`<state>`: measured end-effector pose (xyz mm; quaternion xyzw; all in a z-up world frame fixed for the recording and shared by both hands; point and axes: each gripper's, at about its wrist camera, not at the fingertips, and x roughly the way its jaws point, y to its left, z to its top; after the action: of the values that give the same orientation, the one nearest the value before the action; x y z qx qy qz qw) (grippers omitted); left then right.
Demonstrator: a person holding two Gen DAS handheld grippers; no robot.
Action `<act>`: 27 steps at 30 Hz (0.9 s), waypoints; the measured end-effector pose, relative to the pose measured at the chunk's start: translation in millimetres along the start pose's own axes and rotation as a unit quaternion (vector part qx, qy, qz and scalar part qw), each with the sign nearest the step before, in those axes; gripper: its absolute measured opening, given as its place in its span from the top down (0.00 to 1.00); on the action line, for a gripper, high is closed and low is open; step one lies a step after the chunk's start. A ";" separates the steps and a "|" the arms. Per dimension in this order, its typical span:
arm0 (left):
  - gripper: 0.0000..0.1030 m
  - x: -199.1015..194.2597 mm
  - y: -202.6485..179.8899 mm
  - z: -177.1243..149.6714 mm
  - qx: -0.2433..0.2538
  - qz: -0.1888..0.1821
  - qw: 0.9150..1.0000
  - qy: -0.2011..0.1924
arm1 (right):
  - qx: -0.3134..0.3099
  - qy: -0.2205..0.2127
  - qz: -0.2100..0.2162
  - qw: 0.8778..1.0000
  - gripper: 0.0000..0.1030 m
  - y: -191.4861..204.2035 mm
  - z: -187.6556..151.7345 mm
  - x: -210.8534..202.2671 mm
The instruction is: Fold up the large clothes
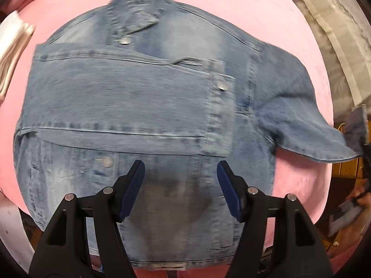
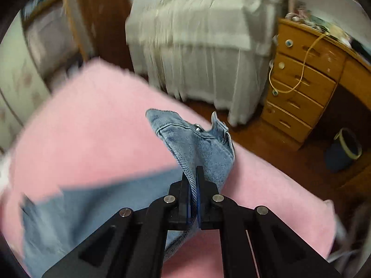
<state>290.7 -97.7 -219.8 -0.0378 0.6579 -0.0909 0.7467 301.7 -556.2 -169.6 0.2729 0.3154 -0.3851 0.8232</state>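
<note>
A light-blue denim jacket [image 1: 148,106] lies spread on a pink bed cover [image 1: 266,9], collar at the far end. One sleeve [image 1: 129,97] is folded flat across the chest. My left gripper [image 1: 180,173] hovers open and empty over the jacket's lower front. The other sleeve [image 1: 301,120] stretches out to the right and is lifted at its cuff. My right gripper [image 2: 193,173] is shut on that sleeve's cuff [image 2: 197,136], which stands up above the pink cover [image 2: 92,127]. The right gripper shows blurred at the right edge of the left wrist view [image 1: 357,125].
White folded cloth [image 1: 11,53] lies at the bed's left edge. Beyond the bed stand a white-draped piece of furniture [image 2: 204,46], a wooden chest of drawers [image 2: 301,81] and a dark bin [image 2: 343,148] on a wooden floor.
</note>
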 end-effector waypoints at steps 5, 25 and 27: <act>0.40 -14.5 54.2 -0.8 -0.027 0.001 1.000 -0.007 | 0.068 -0.070 0.096 0.991 0.97 -4.9 19.7 -44.5; 0.40 -48.4 251.0 19.7 -0.050 -0.026 0.997 -0.058 | -0.065 0.053 0.373 0.924 0.97 145.5 -171.6 -39.5; 0.40 -40.2 255.0 19.7 -0.050 -0.027 0.997 -0.052 | -0.095 0.119 0.363 0.919 0.96 143.6 -207.9 -7.7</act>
<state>327.4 158.6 -222.9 -0.0977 0.6203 -0.0755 0.7746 349.4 -329.1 -269.9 0.3329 0.3256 0.0070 0.8849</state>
